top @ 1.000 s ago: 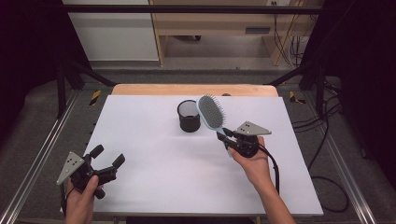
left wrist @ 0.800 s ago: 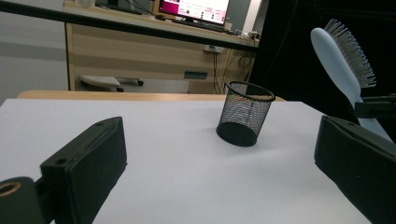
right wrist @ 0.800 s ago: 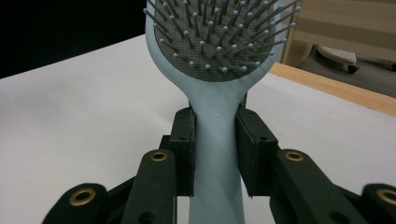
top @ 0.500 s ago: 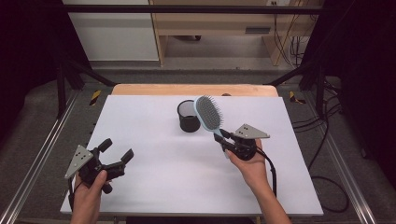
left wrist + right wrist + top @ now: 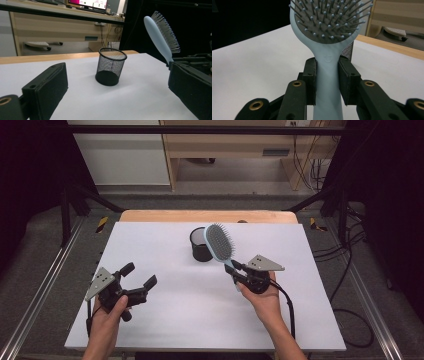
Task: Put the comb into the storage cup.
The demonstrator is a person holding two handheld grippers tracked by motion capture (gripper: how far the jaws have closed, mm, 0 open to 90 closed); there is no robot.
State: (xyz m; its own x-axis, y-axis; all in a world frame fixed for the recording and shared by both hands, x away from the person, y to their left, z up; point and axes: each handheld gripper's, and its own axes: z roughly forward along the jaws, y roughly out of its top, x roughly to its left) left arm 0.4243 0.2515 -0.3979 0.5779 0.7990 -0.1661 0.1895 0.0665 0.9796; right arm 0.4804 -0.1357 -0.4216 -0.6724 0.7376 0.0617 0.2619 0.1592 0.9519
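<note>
High view, left to right. Left gripper (image 5: 136, 276) at about 8 o'clock on the white table (image 5: 165, 320), held in a hand (image 5: 111, 307), jaws spread wide with nothing between them, aimed toward 2 o'clock. Black mesh cup (image 5: 200, 245) upright near table centre, toward 12 o'clock. Pale blue hairbrush (image 5: 220, 242) just beside the cup at its 3 o'clock, head raised and tilted, bristles facing the camera. Right gripper (image 5: 235, 272) at about 4 o'clock of the cup, gripped by a hand (image 5: 262, 300).

Right gripper view: brush handle (image 5: 328, 82) upright between the two pads (image 5: 311, 82), pressed on both sides, head above the jaws.
</note>
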